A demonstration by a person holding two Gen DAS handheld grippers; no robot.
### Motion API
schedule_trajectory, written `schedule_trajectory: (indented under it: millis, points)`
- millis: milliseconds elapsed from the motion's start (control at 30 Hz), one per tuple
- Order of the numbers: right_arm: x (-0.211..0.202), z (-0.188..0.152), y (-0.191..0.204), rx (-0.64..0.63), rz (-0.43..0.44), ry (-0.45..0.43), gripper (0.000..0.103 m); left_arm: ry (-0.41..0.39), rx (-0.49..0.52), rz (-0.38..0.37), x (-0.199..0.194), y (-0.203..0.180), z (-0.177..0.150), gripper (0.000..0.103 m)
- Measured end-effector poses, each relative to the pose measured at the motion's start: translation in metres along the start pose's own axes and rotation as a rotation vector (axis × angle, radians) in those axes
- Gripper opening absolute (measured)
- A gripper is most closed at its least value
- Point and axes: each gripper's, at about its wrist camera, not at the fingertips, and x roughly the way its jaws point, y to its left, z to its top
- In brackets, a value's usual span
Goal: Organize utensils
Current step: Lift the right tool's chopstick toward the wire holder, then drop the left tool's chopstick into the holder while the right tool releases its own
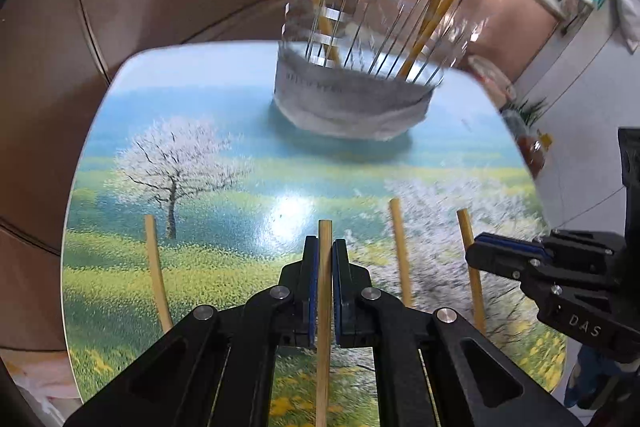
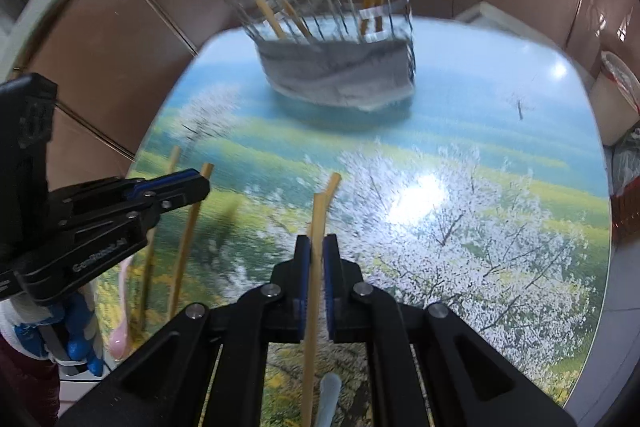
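Left gripper [image 1: 325, 259] pinched one chopstick [image 1: 324, 307]; right gripper [image 2: 316, 255] clamped another chopstick [image 2: 314, 267]; wire holder [image 1: 352, 95] stood near the table's [image 1: 200, 107] far edge.

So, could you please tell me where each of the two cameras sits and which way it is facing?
Left wrist: sits on the left gripper, looking along its fingers, shut on a chopstick, toward the wire holder; the right gripper shows at right.
Right wrist: sits on the right gripper, shut on a chopstick, facing the same holder; the left gripper shows at left.
Shared: the holder, the landscape-printed table and loose chopsticks.
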Motion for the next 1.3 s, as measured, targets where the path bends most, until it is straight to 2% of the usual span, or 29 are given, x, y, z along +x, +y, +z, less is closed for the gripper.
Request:
schedule_trajectory:
  millis: [200,367,533,633,800,900,1067,1300]
  points:
    - [-0.049,-0.006,0.007,-0.025,0.023,-0.139,0.006,-0.134,-0.032,-0.023,-0.052,0.000,0.002,0.005]
    - [-0.088,-0.001,0.027,-0.048,0.032,-0.265,0.006,-0.260,-0.043,-0.050,-0.097,-0.009,0.016,0.005]
    - [-0.133,0.021,0.044,-0.076,0.030,-0.409,0.005,-0.425,-0.060,-0.088,-0.149,-0.012,0.042,0.005]
    - [-0.161,0.041,0.048,-0.087,0.039,-0.499,0.005,-0.497,-0.066,-0.106,-0.169,-0.015,0.063,0.005]
    - [-0.200,0.071,0.050,-0.109,0.061,-0.598,0.005,-0.607,-0.072,-0.155,-0.201,-0.015,0.100,0.005]
    - [-0.219,0.084,0.049,-0.123,0.059,-0.644,0.005,-0.660,-0.067,-0.167,-0.217,-0.017,0.116,0.005]
    - [-0.234,0.114,0.046,-0.124,0.032,-0.699,0.005,-0.737,-0.071,-0.141,-0.232,-0.018,0.144,0.005]
    - [-0.215,0.141,0.039,-0.125,-0.011,-0.712,0.005,-0.852,-0.096,-0.064,-0.221,-0.017,0.167,0.005]
